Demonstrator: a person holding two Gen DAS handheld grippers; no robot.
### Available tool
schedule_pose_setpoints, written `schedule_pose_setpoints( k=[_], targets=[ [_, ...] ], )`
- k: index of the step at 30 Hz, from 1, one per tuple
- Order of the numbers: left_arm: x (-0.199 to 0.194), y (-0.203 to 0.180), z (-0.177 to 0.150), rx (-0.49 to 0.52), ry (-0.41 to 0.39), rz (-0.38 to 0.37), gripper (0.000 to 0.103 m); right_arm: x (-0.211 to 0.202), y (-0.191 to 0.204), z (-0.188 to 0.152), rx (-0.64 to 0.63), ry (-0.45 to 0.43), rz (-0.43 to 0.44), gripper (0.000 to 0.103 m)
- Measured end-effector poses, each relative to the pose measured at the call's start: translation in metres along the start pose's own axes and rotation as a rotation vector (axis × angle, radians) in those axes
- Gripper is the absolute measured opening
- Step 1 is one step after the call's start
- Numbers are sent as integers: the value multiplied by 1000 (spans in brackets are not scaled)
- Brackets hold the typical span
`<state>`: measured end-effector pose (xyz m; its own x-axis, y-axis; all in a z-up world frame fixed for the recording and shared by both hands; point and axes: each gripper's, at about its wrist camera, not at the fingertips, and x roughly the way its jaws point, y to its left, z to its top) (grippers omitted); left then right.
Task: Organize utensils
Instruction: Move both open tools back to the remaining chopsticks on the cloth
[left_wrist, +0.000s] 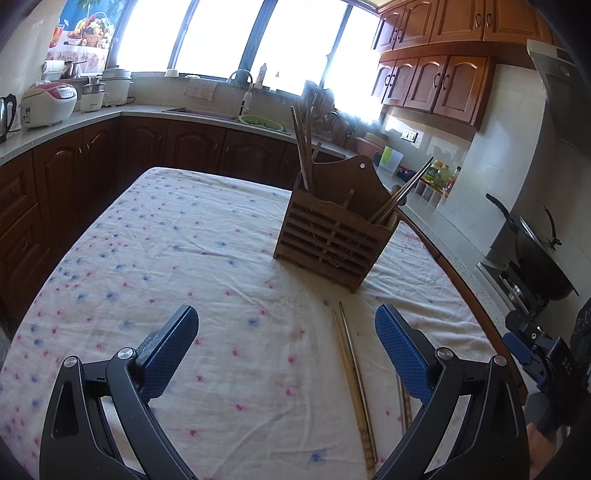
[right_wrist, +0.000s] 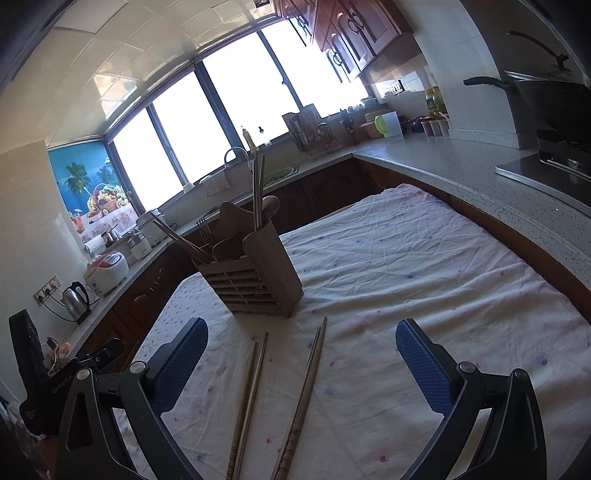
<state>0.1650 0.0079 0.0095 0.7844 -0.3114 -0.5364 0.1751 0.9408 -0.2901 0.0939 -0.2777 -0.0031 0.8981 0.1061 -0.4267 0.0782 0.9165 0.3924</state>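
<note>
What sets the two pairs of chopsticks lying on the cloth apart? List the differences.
1. In the right wrist view, the left pair lies nearer the left finger; the right pair lies closer to the middle.
2. The right pair's tips reach nearer the wooden holder than the left pair's.
3. The left pair looks paler; the right pair looks darker.

Both lie flat on the tablecloth, tips toward the holder, untouched by either gripper.

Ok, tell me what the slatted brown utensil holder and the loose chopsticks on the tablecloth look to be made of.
Slatted brown utensil holder: looks like stained wood, matte, with cut slats and faint grain.
Loose chopsticks on the tablecloth: probably bamboo or wood, pale tan and dull, with ringed grips; one in the pair looks greyer, possibly metal.
</note>
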Motion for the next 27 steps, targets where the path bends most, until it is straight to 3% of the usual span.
schedule_pose_setpoints(
  k=[27],
  targets=[
    [64, -22, -21, 79, 228, 41, 98, 36, -18, -18, 3, 129, -72, 100]
  ],
)
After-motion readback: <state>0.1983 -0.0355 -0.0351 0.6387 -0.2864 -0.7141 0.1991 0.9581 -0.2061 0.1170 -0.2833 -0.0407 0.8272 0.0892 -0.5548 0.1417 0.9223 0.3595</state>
